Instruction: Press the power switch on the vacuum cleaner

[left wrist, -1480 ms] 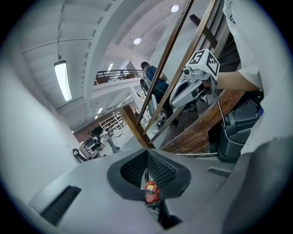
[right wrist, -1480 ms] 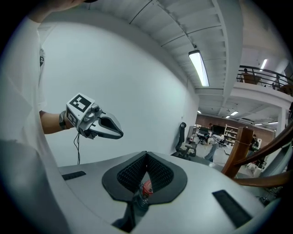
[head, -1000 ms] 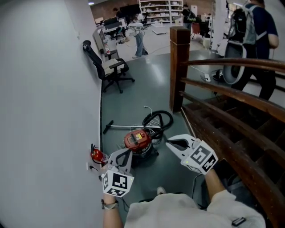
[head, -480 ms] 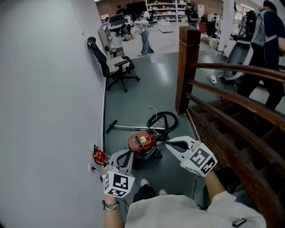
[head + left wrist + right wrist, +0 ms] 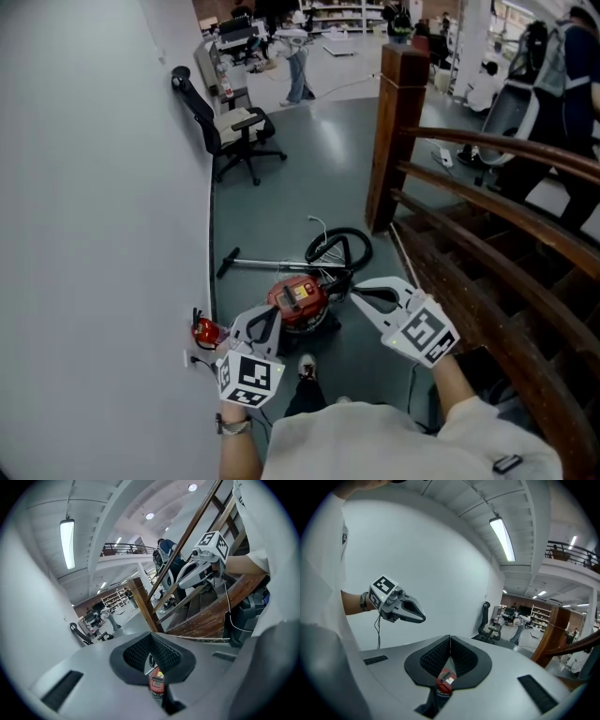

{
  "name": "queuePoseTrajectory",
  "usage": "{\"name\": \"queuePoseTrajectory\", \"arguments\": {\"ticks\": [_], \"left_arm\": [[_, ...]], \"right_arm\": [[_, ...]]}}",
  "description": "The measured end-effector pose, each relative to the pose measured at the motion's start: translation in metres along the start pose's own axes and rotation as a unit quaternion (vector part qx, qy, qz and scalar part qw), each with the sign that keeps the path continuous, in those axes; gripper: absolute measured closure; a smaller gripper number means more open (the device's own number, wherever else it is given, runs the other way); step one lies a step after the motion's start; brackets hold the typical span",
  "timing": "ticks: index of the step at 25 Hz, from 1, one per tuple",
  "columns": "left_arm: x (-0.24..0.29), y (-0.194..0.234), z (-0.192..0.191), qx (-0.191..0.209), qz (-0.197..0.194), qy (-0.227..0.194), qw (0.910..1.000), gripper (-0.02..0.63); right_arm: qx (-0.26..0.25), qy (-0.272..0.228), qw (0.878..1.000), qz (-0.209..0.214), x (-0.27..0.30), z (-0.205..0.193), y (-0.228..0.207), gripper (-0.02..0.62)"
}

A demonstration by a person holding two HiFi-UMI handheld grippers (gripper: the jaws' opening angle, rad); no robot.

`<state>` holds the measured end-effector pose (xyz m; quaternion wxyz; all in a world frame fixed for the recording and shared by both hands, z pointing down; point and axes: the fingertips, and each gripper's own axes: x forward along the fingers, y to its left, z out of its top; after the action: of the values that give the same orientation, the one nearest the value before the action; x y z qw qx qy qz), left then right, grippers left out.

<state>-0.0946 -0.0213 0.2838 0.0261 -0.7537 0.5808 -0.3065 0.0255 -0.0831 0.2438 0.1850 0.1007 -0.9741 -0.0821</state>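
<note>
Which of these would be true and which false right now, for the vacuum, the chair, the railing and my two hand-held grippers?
1. The red vacuum cleaner sits on the floor near the wall. True.
2. The left hand-held gripper presses down on the vacuum cleaner. False: it is held short of it, touching nothing.
3. Both are wide open. False: the left one and the right hand-held gripper are shut and empty.
4. A black office chair stands by the wall beyond the vacuum cleaner. True.
5. The wooden railing runs on the person's left. False: it is on the right.
</note>
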Motion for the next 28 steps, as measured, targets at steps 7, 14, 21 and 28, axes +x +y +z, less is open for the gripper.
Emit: {"name": "queuePoseTrajectory", "arguments": {"ticks": [7, 14, 21, 28], "left_arm": [[0.028, 0.031, -0.010, -0.003, -0.014, 0.003, 0.9999, 0.608], [0.062, 0.049, -0.020, -0.010, -0.038, 0.008, 0.9992, 0.608], [0.092, 0.063, -0.023, -0.006, -0.061, 0.005, 0.9981, 0.607], [0.122, 0.073, -0.030, -0.001, -0.085, 0.003, 0.9964, 0.607]], "right_arm": [[0.000, 0.009, 1.000, -0.007, 0.035, -0.002, -0.020, 0.566], [0.003, 0.039, 0.999, -0.009, 0.064, -0.019, -0.033, 0.566], [0.019, 0.052, 0.998, -0.019, 0.081, -0.029, -0.045, 0.565], [0.034, 0.067, 0.997, -0.032, 0.097, -0.042, -0.059, 0.565]]}}
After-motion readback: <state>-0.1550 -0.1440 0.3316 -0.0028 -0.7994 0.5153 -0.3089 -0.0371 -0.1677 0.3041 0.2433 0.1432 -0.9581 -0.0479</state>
